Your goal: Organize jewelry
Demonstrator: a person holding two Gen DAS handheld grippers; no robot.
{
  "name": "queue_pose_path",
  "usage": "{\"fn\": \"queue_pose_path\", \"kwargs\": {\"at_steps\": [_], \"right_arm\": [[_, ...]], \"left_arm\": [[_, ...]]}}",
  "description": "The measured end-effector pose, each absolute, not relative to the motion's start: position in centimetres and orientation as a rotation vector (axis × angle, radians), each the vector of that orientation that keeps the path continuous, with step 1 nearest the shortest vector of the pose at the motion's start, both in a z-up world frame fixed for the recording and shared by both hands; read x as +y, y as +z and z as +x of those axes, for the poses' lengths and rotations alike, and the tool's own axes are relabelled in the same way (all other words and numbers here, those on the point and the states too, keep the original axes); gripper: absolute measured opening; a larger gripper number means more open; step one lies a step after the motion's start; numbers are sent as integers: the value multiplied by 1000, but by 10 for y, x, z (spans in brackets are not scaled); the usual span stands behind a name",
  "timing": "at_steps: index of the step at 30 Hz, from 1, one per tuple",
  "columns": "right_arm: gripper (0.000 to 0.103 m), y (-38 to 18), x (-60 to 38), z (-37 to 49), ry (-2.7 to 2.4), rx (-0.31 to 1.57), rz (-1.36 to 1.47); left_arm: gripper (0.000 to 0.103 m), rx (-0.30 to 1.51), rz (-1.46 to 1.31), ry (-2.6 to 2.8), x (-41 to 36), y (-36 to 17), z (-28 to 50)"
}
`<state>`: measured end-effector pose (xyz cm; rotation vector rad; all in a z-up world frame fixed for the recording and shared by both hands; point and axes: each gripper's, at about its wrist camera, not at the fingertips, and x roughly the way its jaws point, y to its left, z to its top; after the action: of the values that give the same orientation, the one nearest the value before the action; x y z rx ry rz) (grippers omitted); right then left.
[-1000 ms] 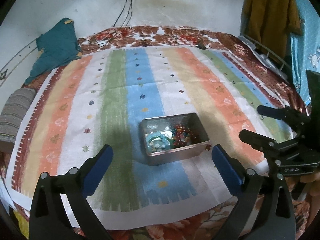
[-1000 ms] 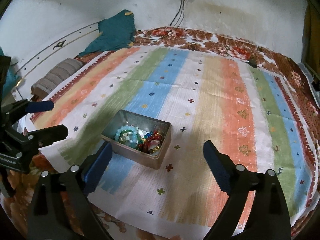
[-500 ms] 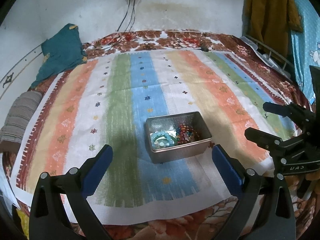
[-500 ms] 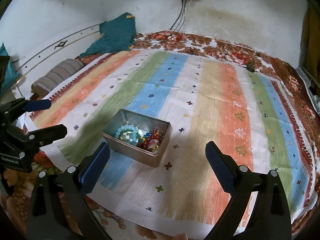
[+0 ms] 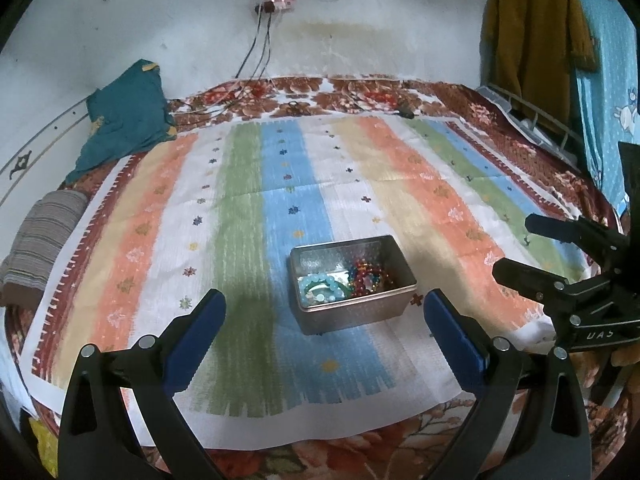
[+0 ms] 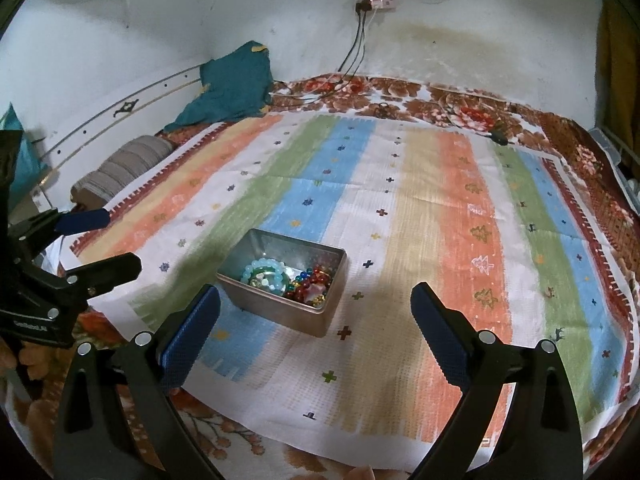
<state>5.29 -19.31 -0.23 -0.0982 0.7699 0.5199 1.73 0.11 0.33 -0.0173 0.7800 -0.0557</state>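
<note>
An open metal tin (image 5: 360, 312) stands on the striped cloth (image 5: 248, 216) near its front edge. It holds a pale blue bead bracelet (image 5: 320, 286) and red and multicoloured bead strands (image 5: 366, 278). The tin also shows in the right wrist view (image 6: 316, 322), with the blue bracelet (image 6: 266, 274) and red beads (image 6: 314, 284). My left gripper (image 5: 325, 322) is open and empty, above and in front of the tin. My right gripper (image 6: 316, 320) is open and empty, on the tin's right side; it shows in the left wrist view (image 5: 520, 248).
The cloth lies on a floral bedspread (image 5: 360, 92). A teal garment (image 5: 128, 116) and a striped roll (image 5: 40, 240) lie at the left. Cables (image 5: 256, 60) hang from a wall socket. A mustard garment (image 5: 532, 32) hangs at the right.
Both grippers have drawn back and risen a little from the tin, so more wall shows. Both stay open. The tin and jewelry have not moved.
</note>
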Motion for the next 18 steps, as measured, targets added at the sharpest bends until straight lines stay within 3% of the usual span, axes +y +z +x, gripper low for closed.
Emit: {"fn": "queue_pose_path", "kwargs": {"at_steps": [18], "right_arm": [[97, -1, -195, 44, 520, 742, -95]], "left_arm": [[97, 741, -10, -71, -2, 9, 9]]}}
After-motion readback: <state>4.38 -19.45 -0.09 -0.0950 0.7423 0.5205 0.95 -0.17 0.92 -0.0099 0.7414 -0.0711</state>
